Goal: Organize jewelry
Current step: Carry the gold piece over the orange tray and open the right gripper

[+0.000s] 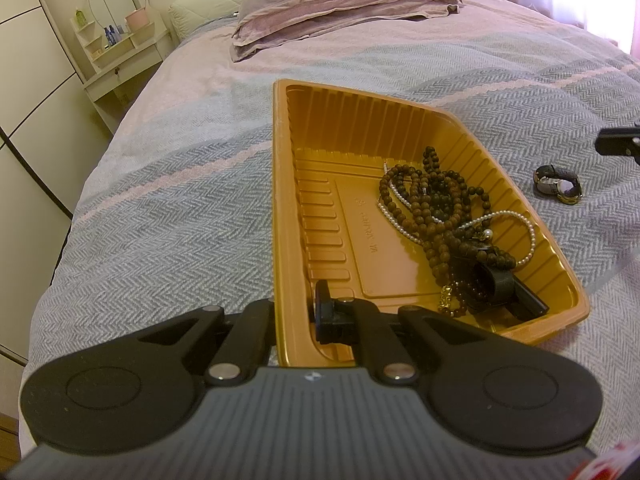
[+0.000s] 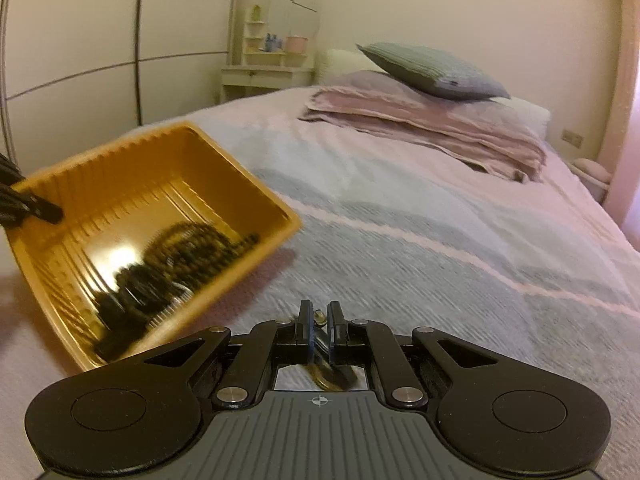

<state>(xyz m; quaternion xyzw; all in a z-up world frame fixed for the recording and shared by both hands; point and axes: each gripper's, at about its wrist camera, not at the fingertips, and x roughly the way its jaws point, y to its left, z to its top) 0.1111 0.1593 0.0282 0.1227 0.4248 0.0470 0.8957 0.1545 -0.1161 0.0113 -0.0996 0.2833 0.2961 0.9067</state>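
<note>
Bedroom: bed [image 1: 168, 208] under grey herringbone cover with pink stripes; folded pink blankets [image 1: 344, 8] and grey cushion [image 2: 432, 70] at the head; white vanity with oval mirror [image 1: 116, 44] beside pale wardrobe doors [image 2: 80, 48]. Gold plastic tray [image 1: 288, 128] on the bed, holding wooden bead necklaces [image 1: 436, 200] and pearl strand [image 1: 516, 216]. Left gripper [image 1: 296, 316] clamped shut on tray's near rim. Right gripper [image 2: 319, 320] closed on a small gold-toned item [image 2: 319, 314], blurred. Wristwatch [image 1: 558, 188] on cover beside tray.
</note>
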